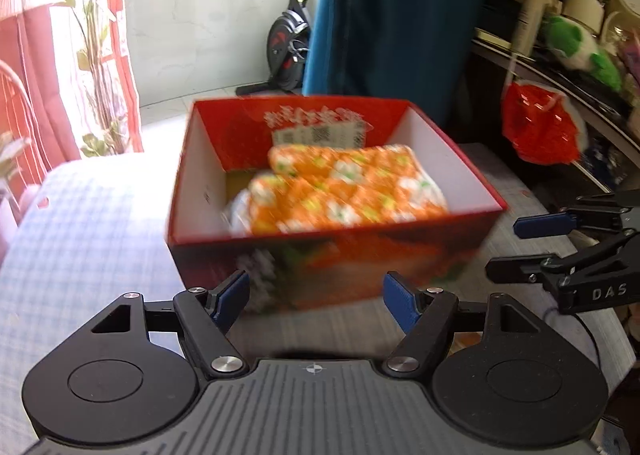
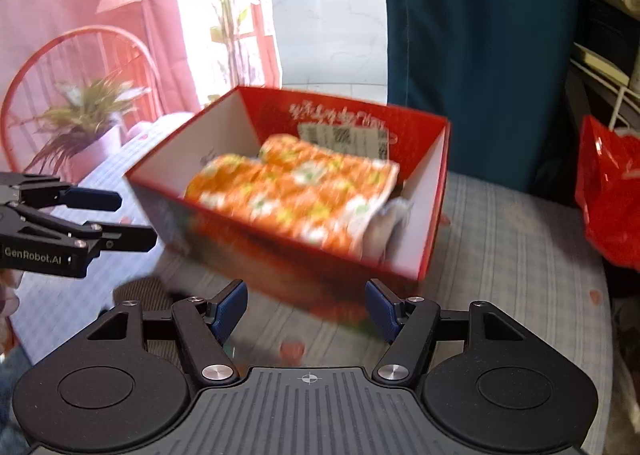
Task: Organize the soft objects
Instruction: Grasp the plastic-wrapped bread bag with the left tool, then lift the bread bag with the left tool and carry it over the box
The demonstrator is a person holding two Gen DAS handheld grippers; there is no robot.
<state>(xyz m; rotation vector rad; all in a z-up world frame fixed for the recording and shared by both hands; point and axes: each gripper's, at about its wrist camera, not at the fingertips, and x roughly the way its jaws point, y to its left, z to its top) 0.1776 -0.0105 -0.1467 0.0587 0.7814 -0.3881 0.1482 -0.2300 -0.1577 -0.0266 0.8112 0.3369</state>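
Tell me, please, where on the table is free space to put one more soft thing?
Bare checked tablecloth lies left of the red box. More shows between the box and the red bag. Inside the box, the orange floral cloth fills most of the floor. Both grippers, left and right, are open.

Strong daylight came from the window behind the red curtain [image 1: 36, 67], and the area there was overexposed and washed out. The red box [image 1: 332, 191] and the orange cloth [image 1: 344, 187] inside it were smeared by motion blur in both views. The near gripper parts stayed sharp. Fisheye distortion bent the edges, and the corners were dark.
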